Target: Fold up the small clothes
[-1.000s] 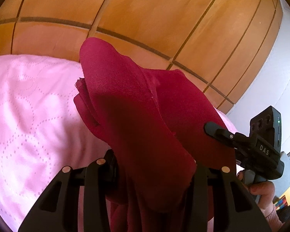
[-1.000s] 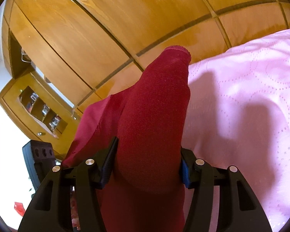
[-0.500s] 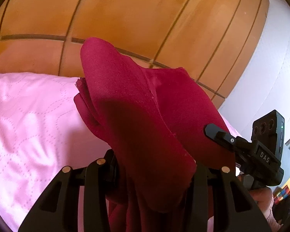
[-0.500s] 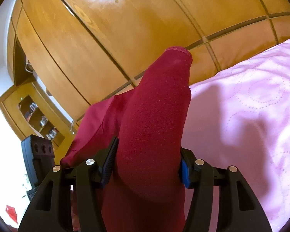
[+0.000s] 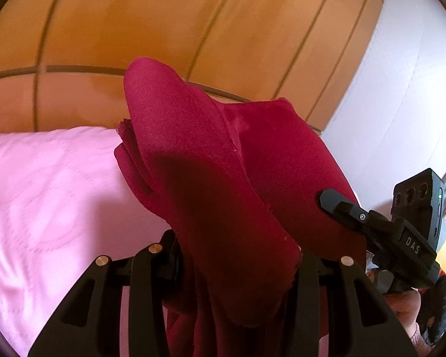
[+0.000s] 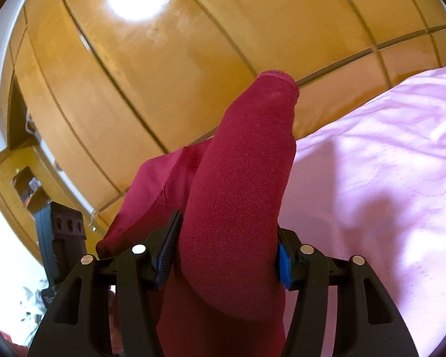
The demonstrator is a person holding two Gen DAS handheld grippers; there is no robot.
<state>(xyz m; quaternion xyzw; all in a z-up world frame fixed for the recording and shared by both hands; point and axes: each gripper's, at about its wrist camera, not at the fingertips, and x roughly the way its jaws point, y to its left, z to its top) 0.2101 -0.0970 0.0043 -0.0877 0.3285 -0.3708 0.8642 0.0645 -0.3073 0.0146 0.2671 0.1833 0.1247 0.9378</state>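
Observation:
A dark red garment (image 5: 199, 163) is held up in the air between both grippers. My left gripper (image 5: 238, 267) is shut on one bunched part of it; the cloth drapes over the fingers and hides the tips. My right gripper (image 6: 223, 255) is shut on another part of the red garment (image 6: 238, 193), which stands up in a fold above the jaws. The right gripper (image 5: 380, 226) also shows at the right of the left wrist view, beside the cloth. The left gripper's body (image 6: 62, 238) shows at the left of the right wrist view.
A pink quilted bedspread (image 5: 44, 193) lies below, also in the right wrist view (image 6: 386, 178). Wooden wardrobe doors (image 5: 163, 29) fill the background. A white wall (image 5: 407, 89) is at the right. A wooden shelf unit (image 6: 20, 178) stands at the far left.
Both grippers have tilted upward with the garment: the bedspread sits lower in both views and more wardrobe and wall shows. The grips are unchanged.

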